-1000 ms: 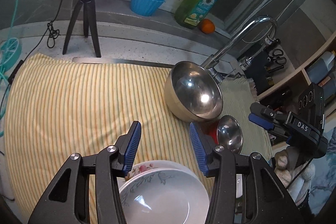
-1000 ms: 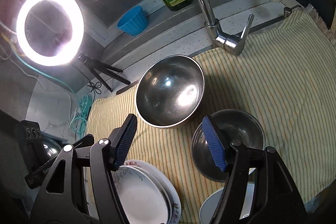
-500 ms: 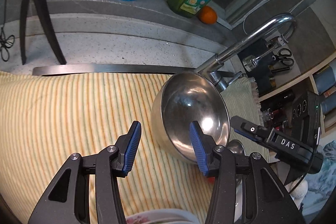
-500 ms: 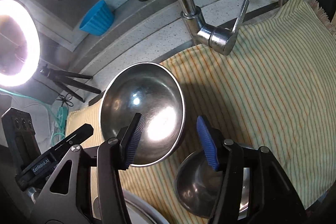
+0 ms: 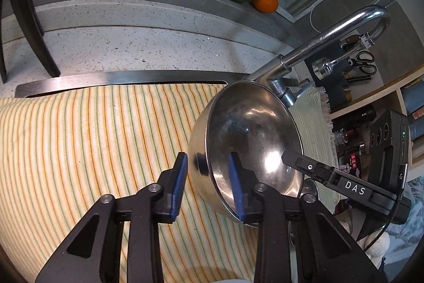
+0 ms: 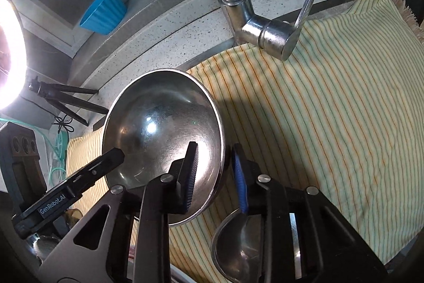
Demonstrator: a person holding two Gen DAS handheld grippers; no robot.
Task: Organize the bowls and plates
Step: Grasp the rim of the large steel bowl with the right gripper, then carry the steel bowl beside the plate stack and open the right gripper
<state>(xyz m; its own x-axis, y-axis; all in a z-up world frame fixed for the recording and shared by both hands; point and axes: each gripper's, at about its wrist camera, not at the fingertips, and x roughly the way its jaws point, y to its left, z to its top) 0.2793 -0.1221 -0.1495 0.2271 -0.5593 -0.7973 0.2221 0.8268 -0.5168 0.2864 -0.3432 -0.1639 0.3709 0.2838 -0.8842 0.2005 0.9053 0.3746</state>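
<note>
Both grippers, left (image 5: 206, 177) and right (image 6: 216, 171), have just been closing and now pinch opposite rims of the large round stainless-steel bowl (image 5: 251, 142) at frame centre on the yellow striped cloth (image 5: 92, 145); the next move likely calls for a level, synchronised lift.

Speckled counter (image 5: 132, 44), bright ring light (image 6: 8, 49)

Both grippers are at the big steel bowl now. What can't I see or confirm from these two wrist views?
- Small steel bowl, right wrist view: partly hidden behind the right gripper.
- White plates: only a sliver at the bottom edge of each view.
- Large steel bowl, left wrist view: underside contact with striped cloth hidden behind the left gripper.
</note>
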